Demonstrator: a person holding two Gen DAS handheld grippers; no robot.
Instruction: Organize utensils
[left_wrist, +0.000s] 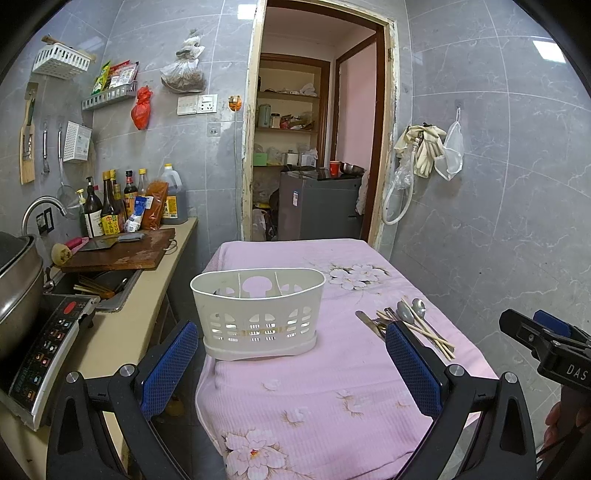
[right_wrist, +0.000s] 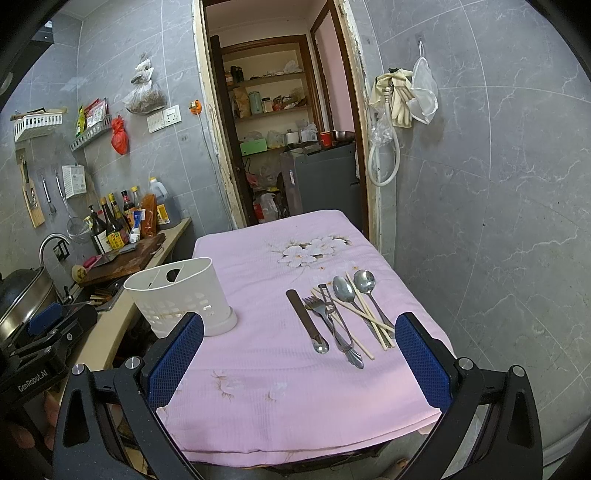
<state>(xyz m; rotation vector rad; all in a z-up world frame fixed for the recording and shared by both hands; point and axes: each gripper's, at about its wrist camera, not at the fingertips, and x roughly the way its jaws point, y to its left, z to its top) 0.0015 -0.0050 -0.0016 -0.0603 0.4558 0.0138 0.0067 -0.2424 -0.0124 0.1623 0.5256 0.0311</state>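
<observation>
Both grippers, left (left_wrist: 291, 363) and right (right_wrist: 299, 356), hover with jaws wide apart, empty, above the pink-clothed desk (right_wrist: 258, 398); metal utensils (right_wrist: 340, 317) lie beside the white slotted plastic holder (left_wrist: 258, 314).

the right gripper (right_wrist: 299, 354) hangs over the near edge of the pink tablecloth (right_wrist: 258, 387), jaws spread wide with nothing between them. ahead lie the utensils (right_wrist: 343, 317) (spoons, forks, chopsticks, loosely overlapping). the white holder (right_wrist: 181, 299) stands upright, well apart to their left.
</observation>
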